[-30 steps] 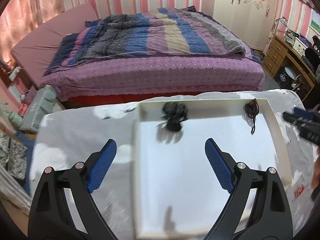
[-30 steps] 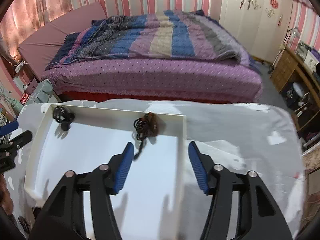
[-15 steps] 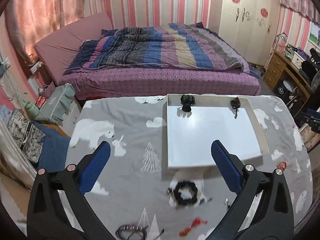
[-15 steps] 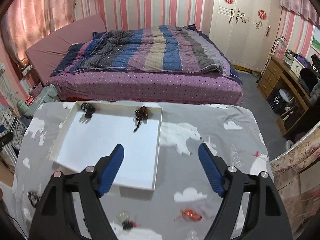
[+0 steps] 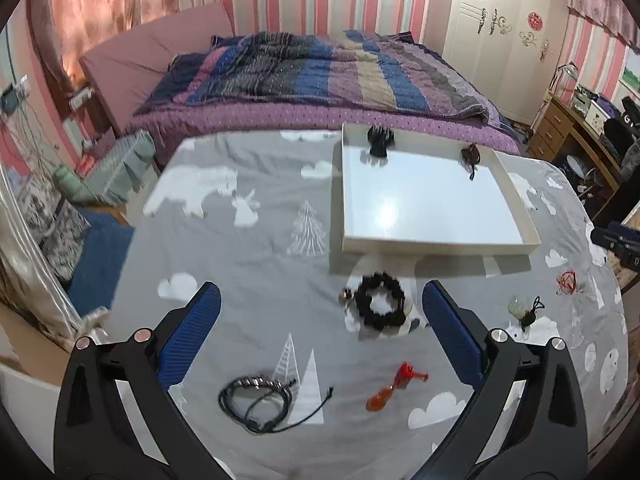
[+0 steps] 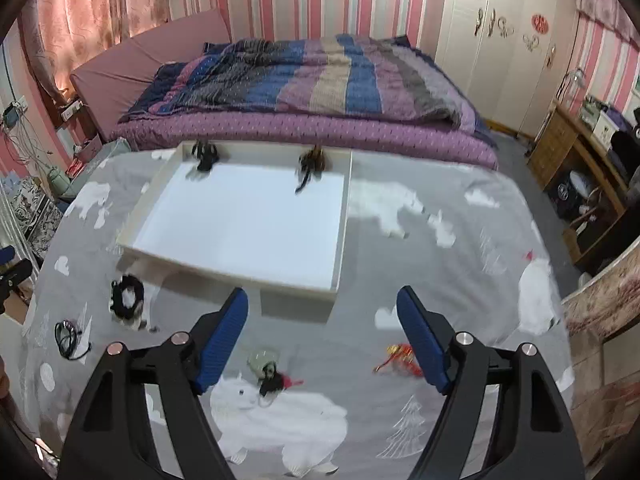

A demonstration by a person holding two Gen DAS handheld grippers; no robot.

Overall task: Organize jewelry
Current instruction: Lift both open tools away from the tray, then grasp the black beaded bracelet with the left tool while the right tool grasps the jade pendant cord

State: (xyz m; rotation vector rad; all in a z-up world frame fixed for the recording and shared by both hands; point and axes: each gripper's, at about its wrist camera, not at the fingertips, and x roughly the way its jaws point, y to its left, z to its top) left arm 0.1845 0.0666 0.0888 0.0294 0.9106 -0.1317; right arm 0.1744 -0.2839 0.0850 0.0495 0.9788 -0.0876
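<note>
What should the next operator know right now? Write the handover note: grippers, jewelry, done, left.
Left gripper: open, holds nothing, above the table's grey cloth.
Right gripper: open, holds nothing, above the same cloth.
White tray: two pieces lie at its far wall, a black one and a brown one with a cord.
Done: those two are in the tray.
Left on the cloth: black bead bracelet just before the tray, black cord piece, red-orange piece, pale green pendant, red and gold piece, small red piece.
</note>
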